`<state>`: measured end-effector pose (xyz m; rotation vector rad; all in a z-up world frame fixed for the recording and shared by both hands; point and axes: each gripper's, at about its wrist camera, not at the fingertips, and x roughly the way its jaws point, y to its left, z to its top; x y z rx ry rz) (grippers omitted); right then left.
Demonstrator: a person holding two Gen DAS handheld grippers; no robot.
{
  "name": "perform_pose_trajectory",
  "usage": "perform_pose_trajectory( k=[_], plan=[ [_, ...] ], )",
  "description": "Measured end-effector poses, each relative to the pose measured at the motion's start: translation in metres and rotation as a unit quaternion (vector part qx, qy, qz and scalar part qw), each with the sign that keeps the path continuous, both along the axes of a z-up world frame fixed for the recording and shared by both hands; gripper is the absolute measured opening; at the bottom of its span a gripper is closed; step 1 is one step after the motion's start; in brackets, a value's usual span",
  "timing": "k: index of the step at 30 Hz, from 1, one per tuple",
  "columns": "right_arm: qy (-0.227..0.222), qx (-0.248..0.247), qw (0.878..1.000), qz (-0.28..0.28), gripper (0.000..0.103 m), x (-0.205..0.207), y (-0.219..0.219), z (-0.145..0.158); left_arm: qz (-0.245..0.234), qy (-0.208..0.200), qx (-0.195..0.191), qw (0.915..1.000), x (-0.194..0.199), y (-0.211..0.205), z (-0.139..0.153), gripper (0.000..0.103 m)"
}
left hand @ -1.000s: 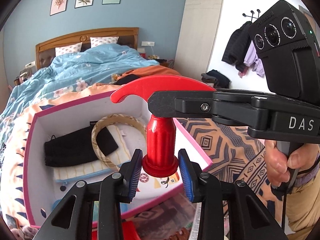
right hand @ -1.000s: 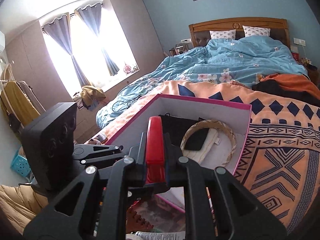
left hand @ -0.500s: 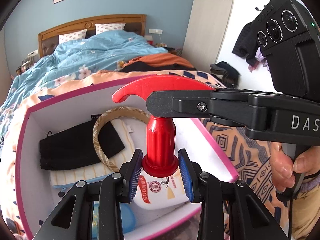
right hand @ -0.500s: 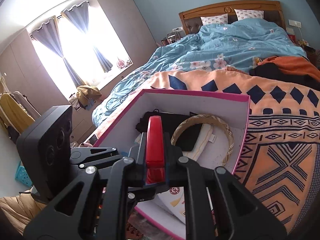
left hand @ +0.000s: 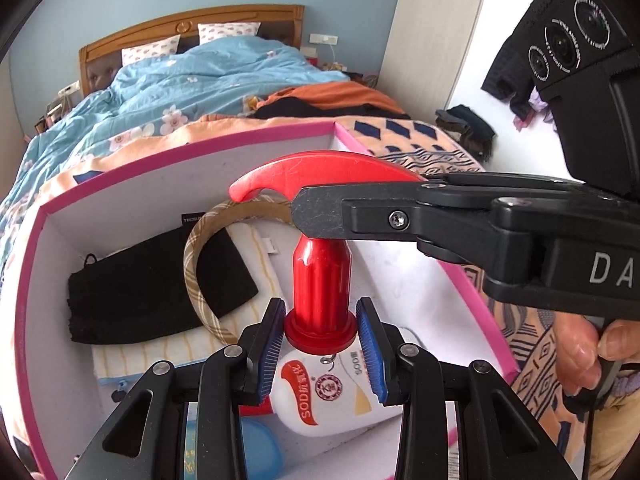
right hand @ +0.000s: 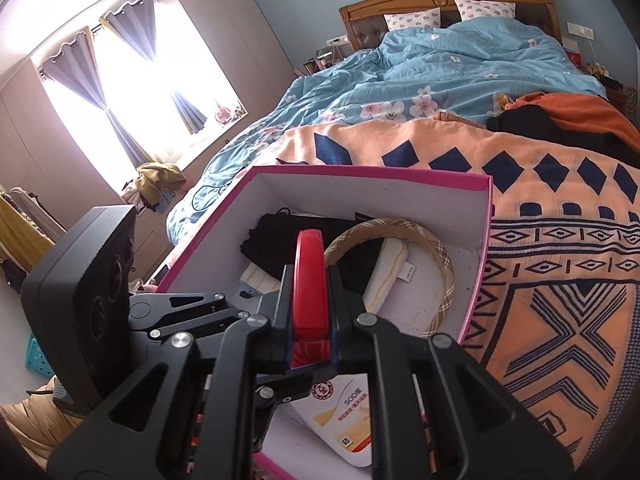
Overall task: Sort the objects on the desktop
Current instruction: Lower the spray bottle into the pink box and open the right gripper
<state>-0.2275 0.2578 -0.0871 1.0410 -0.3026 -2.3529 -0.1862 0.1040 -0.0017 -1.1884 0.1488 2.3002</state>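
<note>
A red plastic tool [left hand: 320, 280] with a ribbed stem and a curved hooked top is held over an open pink-edged box [left hand: 192, 152]. My left gripper [left hand: 320, 334] is shut on the flared base of its stem. My right gripper [right hand: 310, 340] is shut on its curved top [right hand: 309, 280], and its fingers [left hand: 360, 216] reach in from the right in the left wrist view. In the box lie a black pouch [left hand: 160, 280], a plaid headband [left hand: 200, 280], a cream cloth [right hand: 390, 276] and a white SOD bottle [left hand: 336, 392].
The box [right hand: 480, 240] sits on an orange patterned blanket [right hand: 560, 280] on a bed with a blue floral quilt [right hand: 440, 72]. A blue object [left hand: 260, 448] lies at the box's near corner. A hand [left hand: 580, 352] holds the right gripper's handle.
Both grippers have carried the red tool forward and lower over the box. The box interior and the white bottle now fill more of both views.
</note>
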Motion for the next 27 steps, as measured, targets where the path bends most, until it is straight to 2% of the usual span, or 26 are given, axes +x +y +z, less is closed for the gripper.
perform_pose_trajectory(
  k=[5, 8, 9, 10, 18, 27],
  plan=[
    [-0.026, 0.029, 0.999, -0.021, 0.017, -0.014, 0.0, -0.011, 0.017, -0.031, -0.004, 0.9993, -0.008, 0.0, -0.01, 0.037],
    [-0.025, 0.079, 0.995, -0.054, 0.032, -0.02, -0.001, -0.014, 0.019, -0.027, -0.001, 0.9995, -0.006, -0.003, -0.007, 0.037],
    [-0.021, 0.091, 0.994, -0.059, 0.041, -0.019, -0.001, -0.014, 0.023, -0.024, -0.003, 0.9995, -0.006, -0.004, -0.007, 0.037],
    [-0.016, 0.103, 0.993, -0.064, 0.043, -0.018, -0.003, -0.013, 0.027, -0.021, -0.004, 0.9994, -0.005, -0.005, -0.007, 0.037],
    [0.013, 0.11, 0.993, -0.049, 0.043, 0.0, -0.006, -0.009, 0.025, -0.024, 0.0, 0.9994, 0.0, -0.011, -0.01, 0.037],
    [0.019, 0.14, 0.99, -0.02, 0.043, 0.015, -0.013, -0.013, 0.031, 0.008, -0.043, 0.9985, -0.001, -0.017, -0.002, 0.038]
  ],
)
